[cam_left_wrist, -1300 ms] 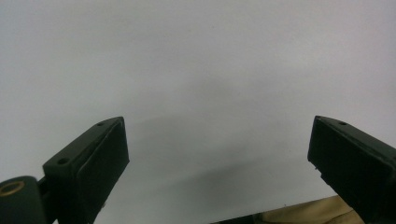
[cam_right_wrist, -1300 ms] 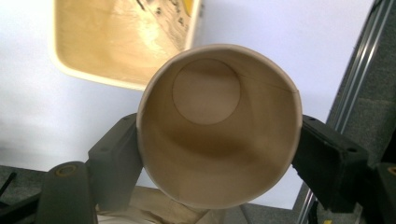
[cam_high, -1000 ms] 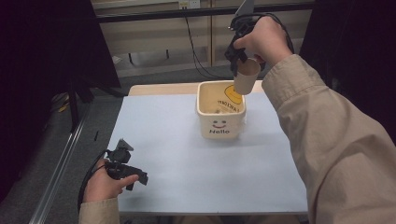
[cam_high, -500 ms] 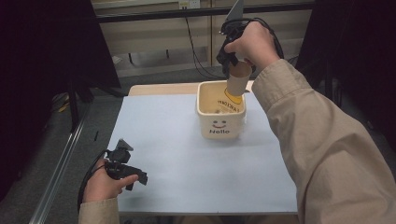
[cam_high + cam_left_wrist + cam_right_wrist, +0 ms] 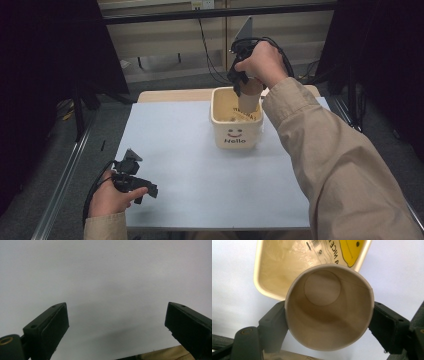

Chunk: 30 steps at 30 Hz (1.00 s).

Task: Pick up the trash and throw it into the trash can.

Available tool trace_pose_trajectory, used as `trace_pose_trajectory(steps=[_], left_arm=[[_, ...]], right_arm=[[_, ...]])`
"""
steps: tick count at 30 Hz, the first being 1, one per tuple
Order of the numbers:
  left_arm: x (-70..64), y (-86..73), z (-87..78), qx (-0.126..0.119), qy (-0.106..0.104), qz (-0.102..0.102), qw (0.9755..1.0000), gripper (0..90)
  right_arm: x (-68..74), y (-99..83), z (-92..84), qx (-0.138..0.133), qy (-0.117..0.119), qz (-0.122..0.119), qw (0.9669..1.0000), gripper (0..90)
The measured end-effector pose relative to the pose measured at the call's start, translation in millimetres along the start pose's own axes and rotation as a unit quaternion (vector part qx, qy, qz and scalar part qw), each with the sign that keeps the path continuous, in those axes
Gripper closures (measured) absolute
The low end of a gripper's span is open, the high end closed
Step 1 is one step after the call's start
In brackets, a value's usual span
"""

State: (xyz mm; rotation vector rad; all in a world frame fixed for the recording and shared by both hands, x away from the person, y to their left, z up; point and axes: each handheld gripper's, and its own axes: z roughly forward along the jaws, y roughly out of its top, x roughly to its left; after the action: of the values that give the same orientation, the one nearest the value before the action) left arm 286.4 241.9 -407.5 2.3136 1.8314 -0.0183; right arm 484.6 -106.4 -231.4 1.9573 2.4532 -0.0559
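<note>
Right gripper (image 5: pixel 245 82) at far side of table (image 5: pixel 180 150), jaws clamped on brown paper cup (image 5: pixel 328 307). Cup upright, its base dipping into cream bin (image 5: pixel 235 131) with smiley face. Left gripper (image 5: pixel 131 179) near left corner, low over table, jaws wide apart, nothing between.

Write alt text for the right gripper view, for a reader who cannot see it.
An empty brown paper cup, seen straight down its open mouth, is clamped between the two black jaws of the right claw. Just beyond it sits a cream square bin holding a yellow printed wrapper, on a pale blue table.
</note>
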Motion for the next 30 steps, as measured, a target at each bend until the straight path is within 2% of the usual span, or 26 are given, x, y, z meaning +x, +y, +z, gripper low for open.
trace_pose_trajectory(steps=[5,11,16,21,24,26,30], left_arm=[[-0.7,0.0,0.6,-0.002,0.001,-0.002,1.0000,5.0],[-1.0,0.1,0.3,-0.002,0.002,0.000,1.0000,5.0],[-2.0,0.3,1.1,-0.005,0.001,-0.001,1.0000,5.0],[-1.2,0.2,1.0,-0.005,0.003,0.002,1.0000,5.0],[-2.1,0.7,0.0,0.002,0.001,0.005,1.0000,5.0],[-1.9,0.9,-0.4,0.001,0.000,0.006,1.0000,5.0],[-2.6,0.7,-0.5,0.000,-0.001,0.004,1.0000,5.0]], right_arm=[[0.8,1.3,9.0,0.001,0.002,0.001,1.0000,21.3],[2.3,2.3,10.7,0.007,-0.004,0.005,1.0000,21.1],[0.0,3.2,12.4,-0.003,0.002,0.000,1.0000,20.1],[-1.3,4.9,10.9,-0.005,0.000,0.006,1.0000,12.8],[-2.2,4.2,9.4,-0.004,0.003,0.012,0.9999,11.5],[-3.8,3.3,8.0,-0.006,0.000,0.003,1.0000,11.4],[-4.9,0.0,0.5,-0.003,0.008,0.015,0.9998,11.4]])
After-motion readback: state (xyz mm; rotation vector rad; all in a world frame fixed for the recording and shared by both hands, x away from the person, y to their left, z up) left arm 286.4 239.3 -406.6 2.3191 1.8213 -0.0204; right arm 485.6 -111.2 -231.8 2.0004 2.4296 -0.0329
